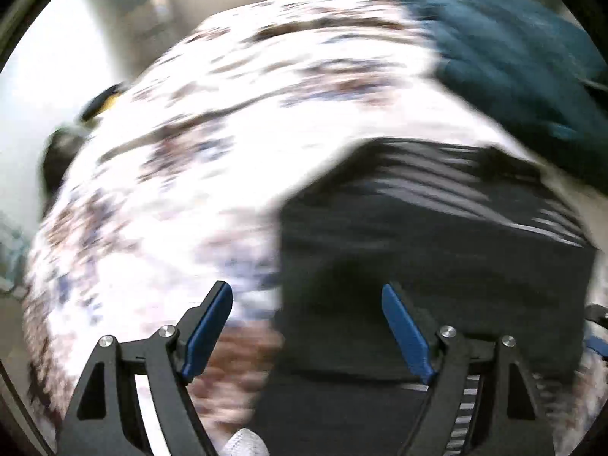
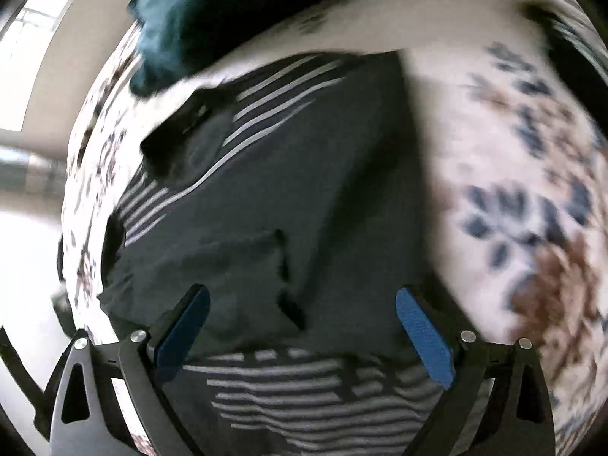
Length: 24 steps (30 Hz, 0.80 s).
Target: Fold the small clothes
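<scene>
A dark grey garment with white stripes (image 2: 311,174) lies partly folded on a white floral bedspread (image 2: 513,159); it also shows in the left wrist view (image 1: 437,235). My left gripper (image 1: 307,296) is open and empty, just above the garment's left edge. My right gripper (image 2: 302,300) is open and empty, hovering over the garment's near part, with a striped section (image 2: 304,399) below it. Both views are motion-blurred.
A dark teal cloth or pillow (image 1: 513,57) lies at the far side of the bed, also in the right wrist view (image 2: 197,11). The bedspread (image 1: 190,152) extends to the left. A dark object with yellow (image 1: 102,102) sits at the bed's left edge.
</scene>
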### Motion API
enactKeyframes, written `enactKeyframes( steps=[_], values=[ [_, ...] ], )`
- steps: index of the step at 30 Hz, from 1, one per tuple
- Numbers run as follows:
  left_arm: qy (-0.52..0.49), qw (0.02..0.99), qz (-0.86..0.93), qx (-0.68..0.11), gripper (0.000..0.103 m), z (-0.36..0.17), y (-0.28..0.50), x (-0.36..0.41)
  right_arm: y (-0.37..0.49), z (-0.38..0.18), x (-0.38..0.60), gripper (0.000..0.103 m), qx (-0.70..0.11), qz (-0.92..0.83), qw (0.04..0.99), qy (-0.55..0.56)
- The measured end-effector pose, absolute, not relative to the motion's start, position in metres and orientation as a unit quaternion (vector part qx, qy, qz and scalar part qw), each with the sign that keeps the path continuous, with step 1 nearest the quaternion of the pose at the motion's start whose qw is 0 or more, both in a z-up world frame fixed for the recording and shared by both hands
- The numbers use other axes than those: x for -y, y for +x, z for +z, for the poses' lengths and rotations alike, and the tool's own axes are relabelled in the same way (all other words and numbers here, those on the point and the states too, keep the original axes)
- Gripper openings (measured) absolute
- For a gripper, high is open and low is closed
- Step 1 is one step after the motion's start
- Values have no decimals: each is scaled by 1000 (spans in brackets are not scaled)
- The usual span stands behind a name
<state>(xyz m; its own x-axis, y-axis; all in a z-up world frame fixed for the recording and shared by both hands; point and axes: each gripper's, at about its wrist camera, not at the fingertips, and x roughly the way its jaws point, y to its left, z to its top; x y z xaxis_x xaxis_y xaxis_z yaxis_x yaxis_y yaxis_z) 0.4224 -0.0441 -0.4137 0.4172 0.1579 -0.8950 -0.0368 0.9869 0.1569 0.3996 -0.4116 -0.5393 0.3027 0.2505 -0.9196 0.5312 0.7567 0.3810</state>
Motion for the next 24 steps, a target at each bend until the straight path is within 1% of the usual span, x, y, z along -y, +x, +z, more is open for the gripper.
enactKeyframes(
  steps=[2, 3, 4, 5, 6, 7, 8, 9, 10, 14, 18, 22, 24],
  values=[
    [55, 831, 102, -543, 80, -422, 425, 14, 421, -554, 392, 99, -595, -73, 733, 323],
    [49, 828, 118, -546, 80, -426, 425, 1, 429, -561, 386, 97, -600, -66, 730, 320],
    [43, 827, 127, -546, 80, -427, 425, -8, 437, -571, 376, 87, -610, -62, 726, 310],
    [41, 826, 140, -545, 80, -430, 424, -15, 443, -581, 368, 74, -624, -64, 721, 295],
    [39, 824, 148, -545, 80, -433, 423, -18, 448, -590, 358, 64, -637, -71, 718, 270],
    [37, 823, 152, -546, 80, -434, 423, -20, 453, -593, 351, 51, -642, -84, 723, 242],
    [32, 822, 155, -548, 80, -435, 424, -22, 455, -593, 344, 35, -640, -97, 732, 212],
    [31, 821, 156, -549, 80, -437, 424, -21, 456, -590, 339, 22, -634, -112, 744, 182],
    [30, 821, 154, -549, 80, -438, 424, -18, 455, -584, 335, 4, -628, -128, 753, 151],
    [30, 822, 136, -551, 80, -438, 432, -14, 445, -561, 330, 4, -598, -134, 777, 146],
    [33, 826, 118, -550, 80, -435, 437, -4, 434, -535, 339, 4, -565, -146, 795, 164],
    [24, 829, 107, -549, 80, -433, 441, 2, 425, -505, 367, 4, -532, -182, 808, 179],
    [20, 827, 101, -552, 80, -435, 444, 7, 422, -499, 385, 4, -528, -200, 806, 177]
  ],
)
